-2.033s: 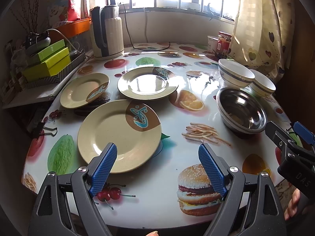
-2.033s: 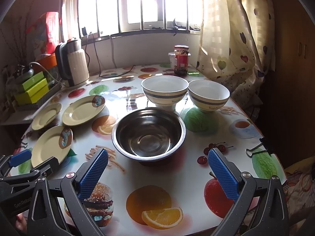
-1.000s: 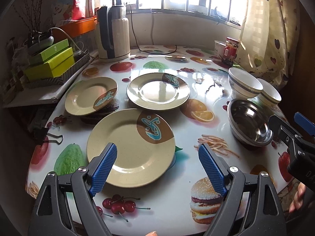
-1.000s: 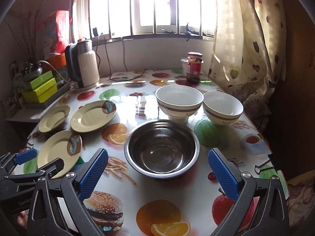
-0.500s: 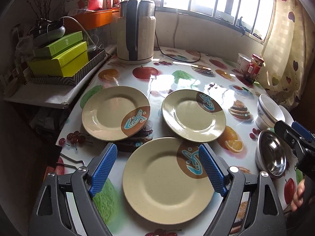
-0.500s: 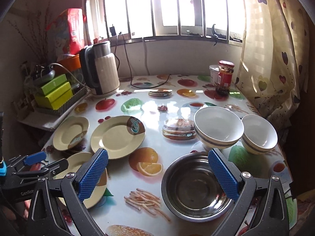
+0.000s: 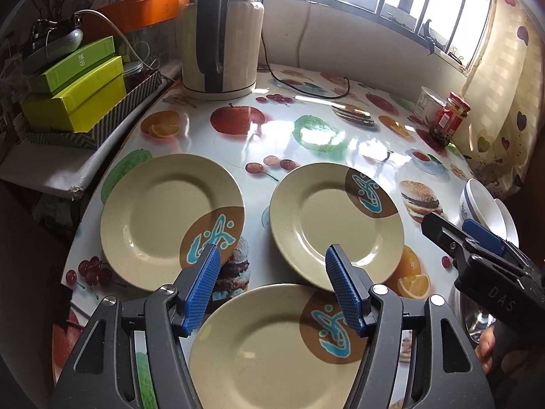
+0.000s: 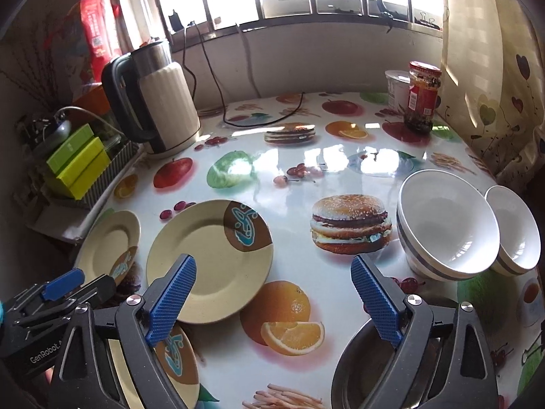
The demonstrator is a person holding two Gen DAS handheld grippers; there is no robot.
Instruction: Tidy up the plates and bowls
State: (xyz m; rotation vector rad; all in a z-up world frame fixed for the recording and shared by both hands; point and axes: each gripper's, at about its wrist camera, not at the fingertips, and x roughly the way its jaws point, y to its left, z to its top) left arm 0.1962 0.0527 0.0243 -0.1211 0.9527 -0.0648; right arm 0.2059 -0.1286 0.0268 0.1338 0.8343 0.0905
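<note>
On the fruit-printed counter (image 7: 259,143), three cream plates with brown-and-teal motifs lay apart in a loose triangle in front of the electric kettle (image 7: 221,34). Taken from the left with the kettle as the mark, the left plate (image 7: 163,214) sat in front of it toward the counter's left edge, the near plate (image 7: 265,351) lay farthest from it, closest to the cameras, and the right plate (image 7: 327,218) sat in front of it and to its right. Farther right still, well off from the kettle, stood the large white bowl (image 8: 446,221) with the small white bowl (image 8: 514,231) touching its side, and the steel bowl (image 8: 354,375) lay nearest the right camera.

The left hand-held gripper (image 7: 272,289) had just been closing, yet its jaws stood apart with nothing between them, hanging above the far rim of the near plate. The right hand-held gripper (image 8: 272,300) had likewise been narrowing and remained apart and empty, over the printed orange between the right plate and the steel bowl.

The step appeared to be reaching for a plate to begin a stack. Doing it well would probably mean tilting the left jaws so one blue pad slid under a rim while the other came down on top, since a flat plate on a glossy surface offers little purchase and could skate away. The right tool seemed best kept clear of the left.
</note>
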